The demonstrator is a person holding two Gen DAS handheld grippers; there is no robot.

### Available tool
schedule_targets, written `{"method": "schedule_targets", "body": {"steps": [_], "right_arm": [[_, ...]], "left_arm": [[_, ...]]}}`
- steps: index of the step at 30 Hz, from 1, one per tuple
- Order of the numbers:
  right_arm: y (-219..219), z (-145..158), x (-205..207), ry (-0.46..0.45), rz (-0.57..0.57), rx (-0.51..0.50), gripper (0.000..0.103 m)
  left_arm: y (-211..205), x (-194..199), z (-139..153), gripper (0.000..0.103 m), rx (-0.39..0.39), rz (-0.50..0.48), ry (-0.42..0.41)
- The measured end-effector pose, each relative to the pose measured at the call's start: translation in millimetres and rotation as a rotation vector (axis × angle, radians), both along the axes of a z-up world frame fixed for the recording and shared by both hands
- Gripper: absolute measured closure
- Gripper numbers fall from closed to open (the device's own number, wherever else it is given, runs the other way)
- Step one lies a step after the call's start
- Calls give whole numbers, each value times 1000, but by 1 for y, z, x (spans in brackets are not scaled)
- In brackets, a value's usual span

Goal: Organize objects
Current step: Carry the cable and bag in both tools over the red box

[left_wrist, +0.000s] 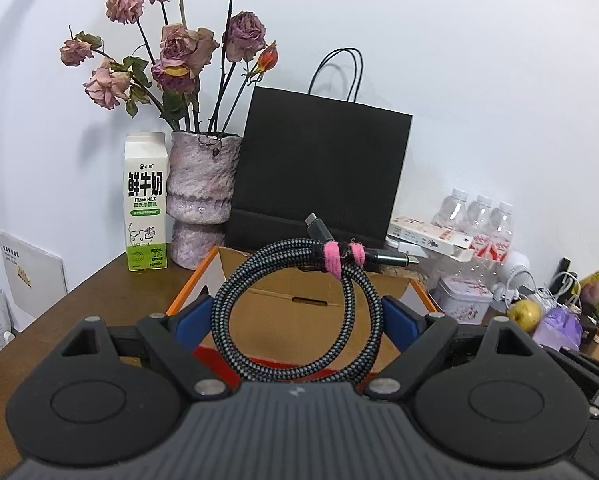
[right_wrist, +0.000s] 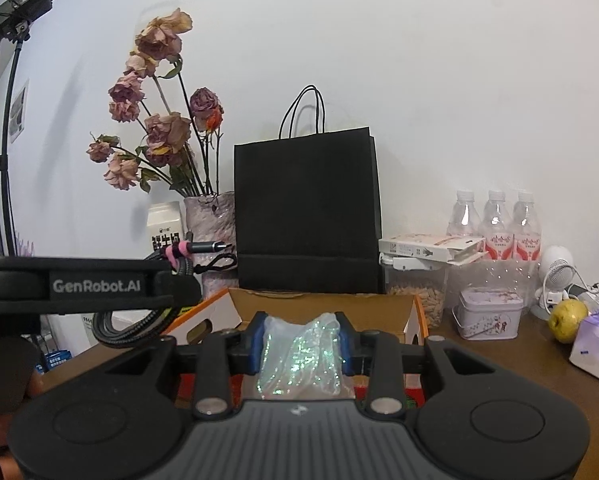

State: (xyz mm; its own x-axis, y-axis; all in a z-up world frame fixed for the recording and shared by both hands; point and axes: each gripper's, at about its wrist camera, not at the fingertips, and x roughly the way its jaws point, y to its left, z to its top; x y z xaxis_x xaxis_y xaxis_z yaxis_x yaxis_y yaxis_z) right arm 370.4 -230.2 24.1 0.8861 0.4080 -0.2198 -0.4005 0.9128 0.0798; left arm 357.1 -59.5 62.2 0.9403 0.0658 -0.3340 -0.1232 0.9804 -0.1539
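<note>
My left gripper [left_wrist: 297, 312] is shut on a coiled braided cable [left_wrist: 295, 308] bound with a pink strap, held upright above an open cardboard box [left_wrist: 311, 300] with orange edges. The cable also shows in the right wrist view [right_wrist: 139, 320], hanging from the left gripper at the left. My right gripper [right_wrist: 301, 344] is shut on a clear iridescent plastic bag [right_wrist: 299, 356], just in front of the same box [right_wrist: 323, 304].
On the brown table [left_wrist: 99, 300] stand a milk carton [left_wrist: 145, 200], a vase of dried roses [left_wrist: 201, 196] and a black paper bag [left_wrist: 319, 168] behind the box. To the right are water bottles [right_wrist: 495, 220], a small tin [right_wrist: 489, 312], a yellow fruit [right_wrist: 567, 320] and a fan [right_wrist: 555, 276].
</note>
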Motion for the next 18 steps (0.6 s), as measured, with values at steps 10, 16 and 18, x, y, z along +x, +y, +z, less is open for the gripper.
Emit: {"method": "schedule_targets", "body": {"steps": [10, 16, 18], "right_arm": [[6, 2, 44, 6, -6, -3, 70], [14, 0, 72, 30, -4, -12, 70], [15, -1, 82, 41, -7, -13, 70]], "left_arm": [[4, 36, -5, 14, -5, 41, 4], [9, 64, -7, 14, -23, 79, 23], [9, 72, -11, 14, -25, 88, 38]]}}
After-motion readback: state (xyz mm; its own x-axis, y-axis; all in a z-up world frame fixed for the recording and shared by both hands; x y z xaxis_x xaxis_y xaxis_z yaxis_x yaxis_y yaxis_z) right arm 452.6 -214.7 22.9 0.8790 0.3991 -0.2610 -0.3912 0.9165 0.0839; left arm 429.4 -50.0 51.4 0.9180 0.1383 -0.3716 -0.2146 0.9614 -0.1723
